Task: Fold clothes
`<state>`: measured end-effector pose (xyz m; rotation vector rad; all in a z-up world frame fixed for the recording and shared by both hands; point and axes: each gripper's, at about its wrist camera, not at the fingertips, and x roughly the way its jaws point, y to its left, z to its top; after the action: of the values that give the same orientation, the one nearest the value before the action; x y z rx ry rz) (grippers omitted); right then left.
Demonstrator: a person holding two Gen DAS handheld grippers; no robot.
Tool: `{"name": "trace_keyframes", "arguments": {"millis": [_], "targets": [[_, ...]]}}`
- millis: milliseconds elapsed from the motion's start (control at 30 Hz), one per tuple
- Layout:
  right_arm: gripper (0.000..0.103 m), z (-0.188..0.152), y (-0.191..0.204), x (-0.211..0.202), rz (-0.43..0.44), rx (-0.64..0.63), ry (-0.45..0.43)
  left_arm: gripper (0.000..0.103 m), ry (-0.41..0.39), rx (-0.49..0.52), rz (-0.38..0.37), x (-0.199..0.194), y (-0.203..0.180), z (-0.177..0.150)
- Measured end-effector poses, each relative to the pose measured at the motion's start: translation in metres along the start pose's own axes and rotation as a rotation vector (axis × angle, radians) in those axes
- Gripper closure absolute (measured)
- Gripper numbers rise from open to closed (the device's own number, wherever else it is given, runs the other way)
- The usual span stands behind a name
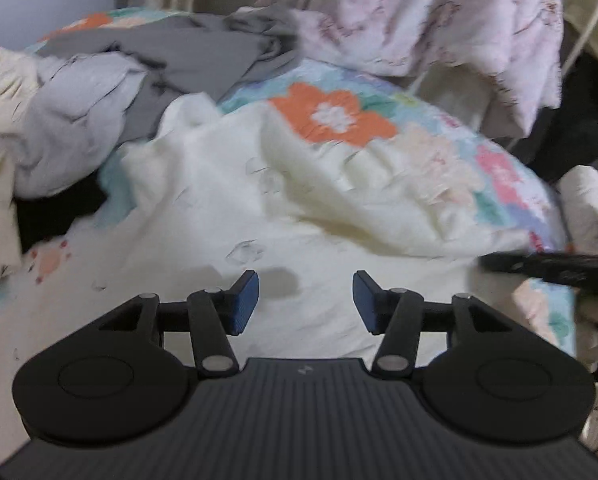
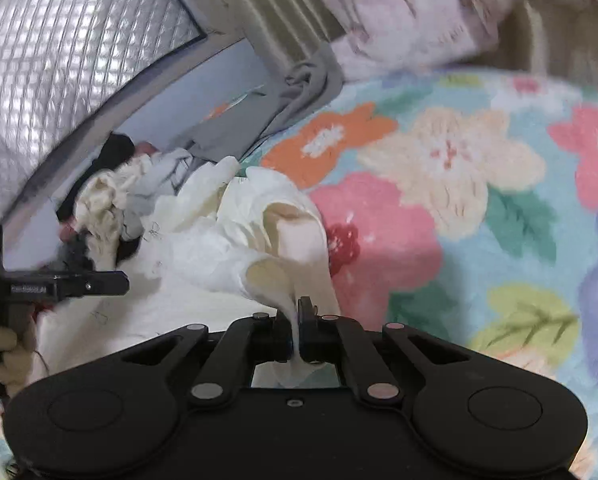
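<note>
Two tools are in my view: my right tool [image 2: 295, 326] pinches a fold of the cream garment [image 2: 227, 236], which lies rumpled on the flowered bedspread [image 2: 479, 208] (colours loud), while my left tool [image 1: 305, 300] hangs spread above the cloth, nothing between its pads.

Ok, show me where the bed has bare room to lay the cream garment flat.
Free: the floral bedspread to the right of the cream garment, out to the pink quilt. Crowded: the far left, where grey clothes and other laundry pile up against the wall.
</note>
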<state>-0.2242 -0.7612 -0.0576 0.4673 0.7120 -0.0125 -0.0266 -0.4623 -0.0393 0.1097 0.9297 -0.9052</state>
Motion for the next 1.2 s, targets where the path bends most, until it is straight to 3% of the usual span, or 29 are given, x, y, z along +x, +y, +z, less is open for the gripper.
{"name": "trace_keyframes", "arguments": {"millis": [100, 167, 333, 467, 533, 567, 600, 633, 733, 800, 833, 867, 900, 933, 967, 1000, 1067, 1200], "targets": [[0.098, 0.001, 0.009, 0.009, -0.113, -0.087, 0.048, 0.051, -0.024, -0.001, 0.006, -0.003, 0.004, 0.011], [0.090, -0.001, 0.009, 0.011, -0.158, -0.096, 0.056, 0.050, -0.044, -0.008, -0.024, -0.004, 0.004, 0.024], [0.090, 0.000, 0.005, 0.004, -0.154, -0.095, 0.018, 0.048, -0.047, -0.052, -0.055, 0.020, 0.000, 0.056], [0.080, -0.001, 0.001, 0.005, -0.128, -0.085, -0.008, 0.048, -0.021, -0.133, -0.116, 0.042, 0.000, 0.069], [0.077, 0.000, -0.001, 0.007, -0.118, -0.074, -0.007, 0.045, 0.010, -0.150, -0.072, 0.058, -0.001, 0.071], [0.072, -0.001, 0.001, 0.006, -0.118, -0.078, -0.007, 0.032, 0.032, -0.153, -0.034, 0.069, -0.001, 0.072], [0.067, 0.000, 0.002, 0.007, -0.117, -0.079, 0.006, 0.026, 0.069, -0.141, 0.016, 0.081, -0.002, 0.074], [0.058, 0.000, 0.005, 0.006, -0.120, -0.074, 0.017, 0.026, 0.102, -0.108, 0.066, 0.092, -0.003, 0.075], [0.055, 0.000, 0.017, 0.002, -0.122, -0.117, 0.012, 0.027, 0.138, -0.008, 0.115, 0.111, -0.006, 0.077], [0.048, -0.001, 0.030, 0.005, -0.148, -0.218, -0.009, 0.030, 0.114, -0.010, 0.089, 0.112, -0.003, 0.077], [0.048, -0.003, 0.034, 0.008, -0.157, -0.240, -0.016, 0.050, 0.101, -0.013, 0.072, 0.112, -0.002, 0.077], [0.048, -0.004, 0.037, 0.012, -0.166, -0.262, -0.022, 0.082, 0.090, -0.017, 0.061, 0.112, -0.002, 0.076], [0.048, -0.006, 0.041, 0.016, -0.174, -0.283, -0.029, 0.095, 0.081, -0.052, 0.043, 0.111, 0.002, 0.077], [0.050, -0.006, 0.042, 0.020, -0.151, -0.284, -0.038, 0.100, 0.074, -0.101, 0.020, 0.109, 0.006, 0.077], [0.075, -0.006, 0.042, 0.024, -0.108, -0.266, -0.031, 0.100, 0.054, -0.172, -0.004, 0.106, 0.013, 0.077], [0.094, -0.003, 0.041, 0.029, -0.069, -0.228, -0.022, 0.100, 0.031, -0.208, -0.018, 0.102, 0.016, 0.080], [0.097, 0.000, 0.043, 0.032, -0.029, -0.181, -0.043, 0.100, -0.017, -0.226, -0.020, 0.094, 0.020, 0.089], [0.097, 0.010, 0.049, 0.022, -0.079, -0.216, -0.146, 0.100, -0.162, -0.240, -0.035, 0.067, 0.023, 0.109]]}}
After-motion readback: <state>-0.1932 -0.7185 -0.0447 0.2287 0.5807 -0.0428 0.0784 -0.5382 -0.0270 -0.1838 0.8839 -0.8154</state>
